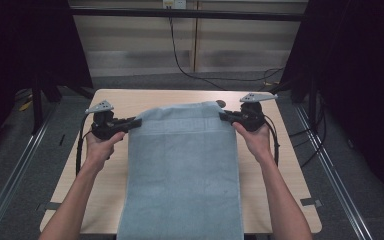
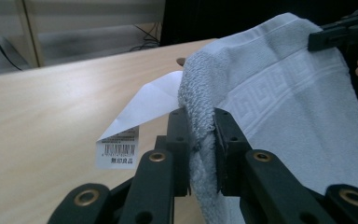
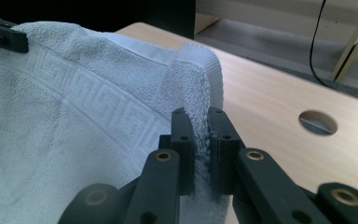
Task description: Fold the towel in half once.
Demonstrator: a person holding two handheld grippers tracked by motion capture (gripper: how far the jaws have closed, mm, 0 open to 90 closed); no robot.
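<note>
High view dim, dark edges; gripper views brighter, near jaws soft.

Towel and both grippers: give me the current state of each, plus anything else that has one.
Pale blue terry towel: held up by its two far corners, near end hanging over the table's near edge.
White paper label: attached at the towel's left corner, hanging free.
Left gripper: shut on the towel's left corner.
Right gripper: shut on the towel's right corner.
Light wooden table: partly covered by the towel.
</note>
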